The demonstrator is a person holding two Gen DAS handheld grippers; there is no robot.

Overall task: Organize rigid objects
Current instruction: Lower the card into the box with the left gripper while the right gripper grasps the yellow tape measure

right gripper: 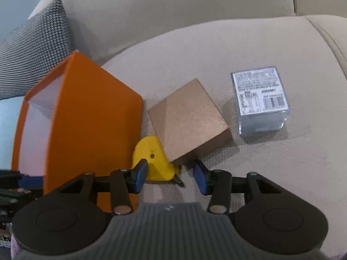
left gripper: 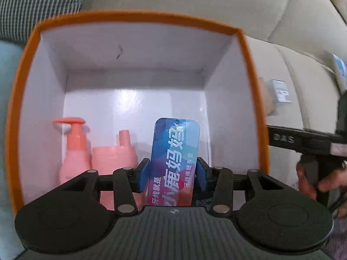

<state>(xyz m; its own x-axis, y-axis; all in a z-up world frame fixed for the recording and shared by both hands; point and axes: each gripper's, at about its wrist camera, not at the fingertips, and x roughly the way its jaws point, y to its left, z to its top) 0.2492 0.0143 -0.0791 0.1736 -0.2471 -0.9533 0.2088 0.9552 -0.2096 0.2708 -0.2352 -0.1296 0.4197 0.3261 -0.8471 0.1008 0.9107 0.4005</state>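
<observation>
Now we clamp our left gripper [left gripper: 172, 174] on the blue floss case [left gripper: 174, 162] over the orange box [left gripper: 138, 19], beside two pink bottles [left gripper: 74, 149]; our right gripper [right gripper: 170, 176] stands apart around the yellow tape measure [right gripper: 151, 153].

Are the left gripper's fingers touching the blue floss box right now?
Touching. In the left wrist view, both blue fingers of the left gripper press against the sides of the blue floss box, holding it above the orange box.

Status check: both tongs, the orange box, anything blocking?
Left tongs shut on floss case over orange box. Right tongs open above yellow tape measure. Brown box leans on it.
</observation>
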